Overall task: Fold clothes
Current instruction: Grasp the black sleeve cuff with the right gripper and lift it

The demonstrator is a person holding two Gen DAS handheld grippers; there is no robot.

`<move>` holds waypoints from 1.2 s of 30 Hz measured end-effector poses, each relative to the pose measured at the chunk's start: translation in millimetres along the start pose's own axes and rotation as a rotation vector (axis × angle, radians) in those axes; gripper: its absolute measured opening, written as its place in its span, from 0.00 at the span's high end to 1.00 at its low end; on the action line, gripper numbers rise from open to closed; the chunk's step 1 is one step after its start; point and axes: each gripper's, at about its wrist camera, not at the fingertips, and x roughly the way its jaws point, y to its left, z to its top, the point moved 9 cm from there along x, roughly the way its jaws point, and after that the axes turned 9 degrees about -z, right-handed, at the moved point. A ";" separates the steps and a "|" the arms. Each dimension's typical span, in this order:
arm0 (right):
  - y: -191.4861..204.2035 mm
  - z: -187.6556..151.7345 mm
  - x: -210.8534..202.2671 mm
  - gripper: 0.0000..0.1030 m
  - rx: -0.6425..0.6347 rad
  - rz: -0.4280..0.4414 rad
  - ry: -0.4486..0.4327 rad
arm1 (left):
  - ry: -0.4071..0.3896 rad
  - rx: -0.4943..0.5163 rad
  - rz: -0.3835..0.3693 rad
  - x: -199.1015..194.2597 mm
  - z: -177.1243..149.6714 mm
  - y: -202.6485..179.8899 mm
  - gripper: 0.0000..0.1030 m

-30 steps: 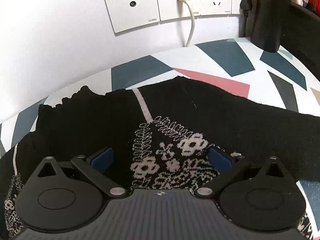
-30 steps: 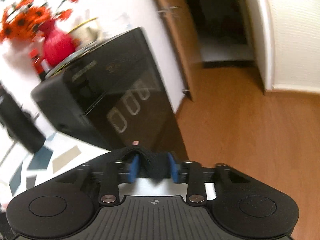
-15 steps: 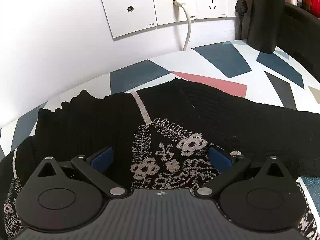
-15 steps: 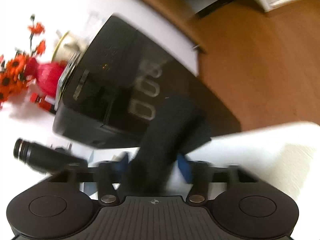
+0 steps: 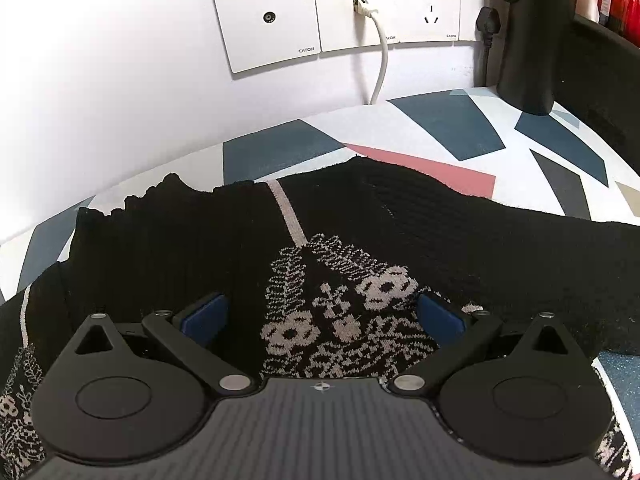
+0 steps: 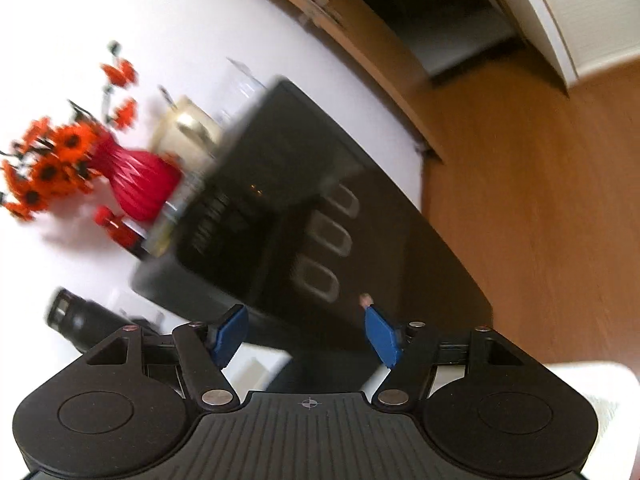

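Left wrist view. The left gripper (image 5: 322, 316) sits low over a black knitted sweater with a pale skull-and-cross pattern (image 5: 336, 320), its blue-padded fingers (image 5: 204, 314) spread wide, one at each side of the patterned panel, gripping nothing. The sweater lies spread across a white tabletop printed with blue, pink and grey angular shapes (image 5: 452, 128), reaching from the near left edge to the right edge of the view; a pale stripe (image 5: 286, 210) runs from the pattern toward its far hem. On the far white wall are white socket plates (image 5: 266, 20) with a white cable (image 5: 380, 56) hanging to the table. A tall black cylindrical container (image 5: 532, 36) stands at the far right on the tabletop.

Right wrist view (motion-blurred, tilted). The right gripper (image 6: 308, 338) has its blue-padded fingers (image 6: 230, 332) spread apart with nothing between them. Beyond them is a large black box-shaped appliance with three oval marks on its side (image 6: 304, 216). To its left stand a red ribbed vase holding orange flowers (image 6: 136, 184). A brown wooden floor (image 6: 540, 216) fills the right. The sweater cannot be made out with certainty here.
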 end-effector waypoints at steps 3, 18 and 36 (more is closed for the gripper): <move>-24.8 -3.5 22.0 0.33 0.055 -0.083 0.028 | -0.001 0.001 -0.003 0.0 -0.2 0.2 0.00; -65.7 -30.2 103.0 0.25 0.268 -0.012 0.608 | -0.004 0.006 0.035 -2.5 -0.3 -1.6 0.00; -1.5 20.7 73.0 0.95 0.176 0.285 0.269 | 0.007 -0.071 0.009 3.1 2.8 -4.8 0.00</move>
